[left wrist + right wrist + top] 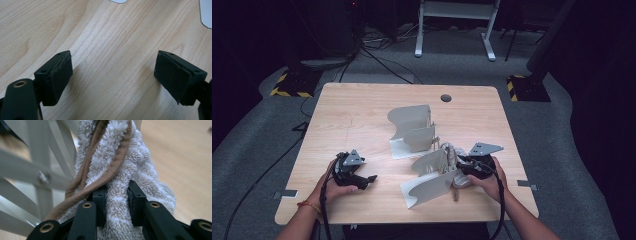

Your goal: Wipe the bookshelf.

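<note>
- My right tool pinches a beige terry towel with a brown trim, its two pads pressed into a bunched fold.
- In the high view the towel sits at the right of the tabletop, against the near white folding rack; a second white rack stands just behind it.
- My left tool rests on the wood well to the left, its pads spread wide with nothing between them.
- I judge the step in hand to be carrying the towel to or from the near rack; the next move calls for keeping the fabric clear of the slats.
- Whether the towel hangs on the rack or only leans on it, I cannot tell; my right hand covers part of it.
</note>
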